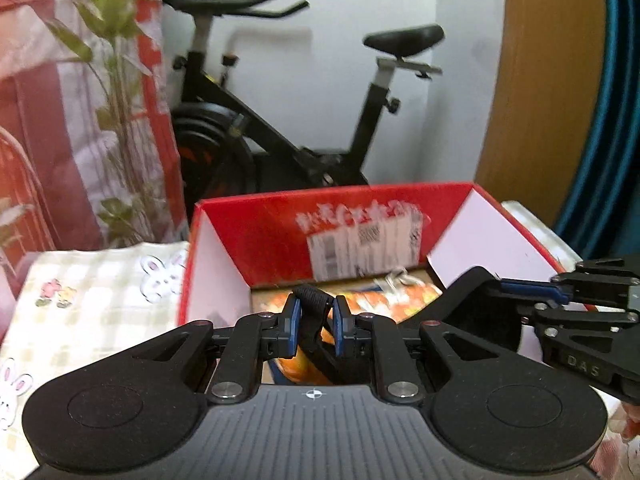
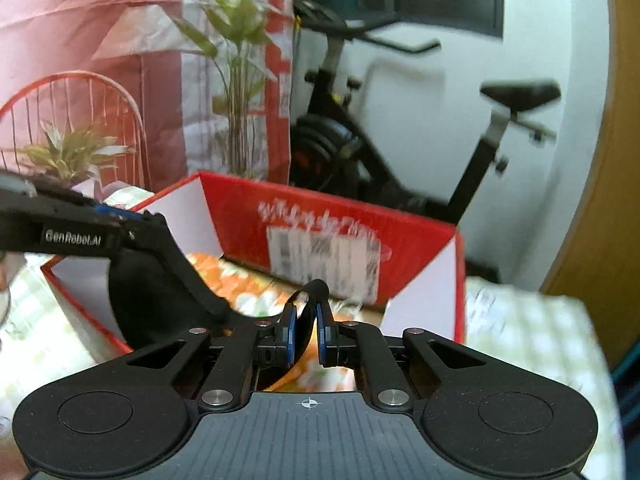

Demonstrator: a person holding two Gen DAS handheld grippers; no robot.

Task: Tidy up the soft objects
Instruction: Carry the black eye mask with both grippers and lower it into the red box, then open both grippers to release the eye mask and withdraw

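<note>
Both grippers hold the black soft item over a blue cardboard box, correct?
Not quite: the box is red, not blue, as the left wrist view shows. The rest stands: the left gripper and right gripper are both shut on the black soft item.

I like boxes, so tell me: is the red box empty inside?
No, the red box already holds an orange and white patterned soft thing lying on its bottom.
</note>
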